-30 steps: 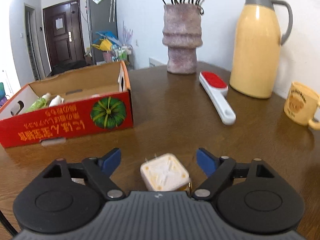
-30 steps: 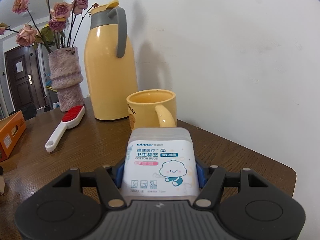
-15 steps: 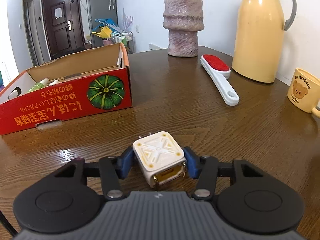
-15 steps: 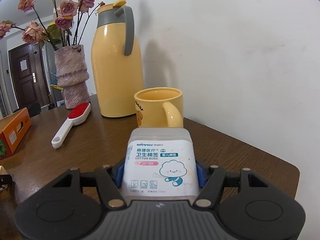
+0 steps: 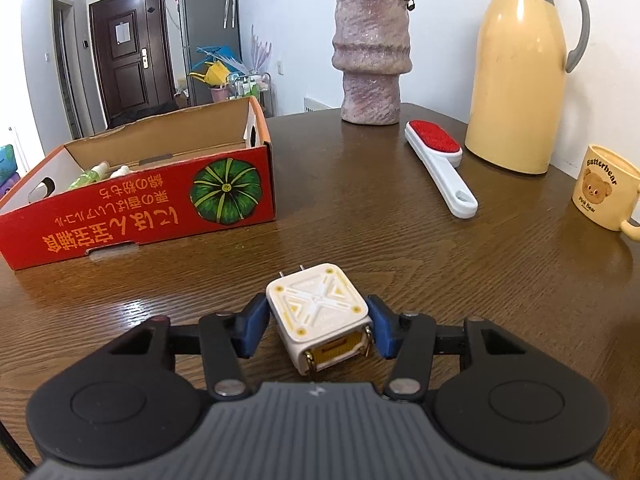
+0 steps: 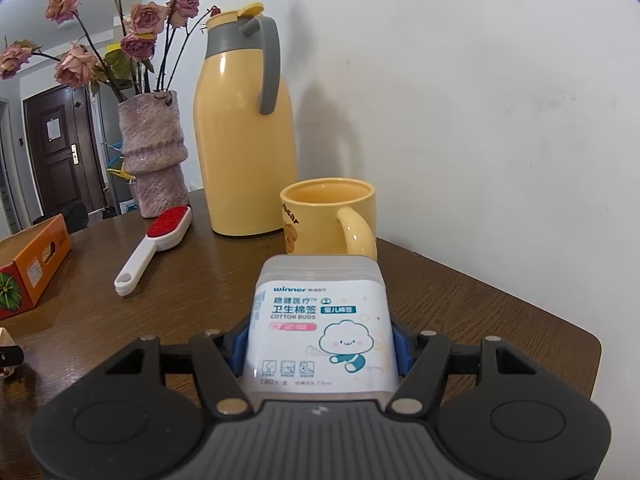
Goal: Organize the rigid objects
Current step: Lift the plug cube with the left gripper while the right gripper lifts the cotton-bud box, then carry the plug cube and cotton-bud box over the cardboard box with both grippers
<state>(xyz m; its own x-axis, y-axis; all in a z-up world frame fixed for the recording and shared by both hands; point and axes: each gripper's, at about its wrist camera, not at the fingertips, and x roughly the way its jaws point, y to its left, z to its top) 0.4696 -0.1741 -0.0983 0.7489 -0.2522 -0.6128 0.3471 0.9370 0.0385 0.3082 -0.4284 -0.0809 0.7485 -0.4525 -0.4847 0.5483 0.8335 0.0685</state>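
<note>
White-walled room with dark door point(image 5: 128, 50) beyond brown wooden table point(image 5: 360, 232), red cardboard box point(image 5: 160, 204) at its left side, right gripper point(image 6: 320, 340) clamped on cotton bud box point(image 6: 320, 320), left gripper point(image 5: 318, 326), just closed, pinching white plug adapter point(image 5: 316, 308) above tabletop.

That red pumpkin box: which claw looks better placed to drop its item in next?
Probably the left claw: it grips the white plug adapter, with the red box just ahead. The right claw holds the cotton buds box farther away.

bare table point(image 5: 360, 216) between box point(image 5: 160, 208) – brush point(image 5: 440, 164)
</note>
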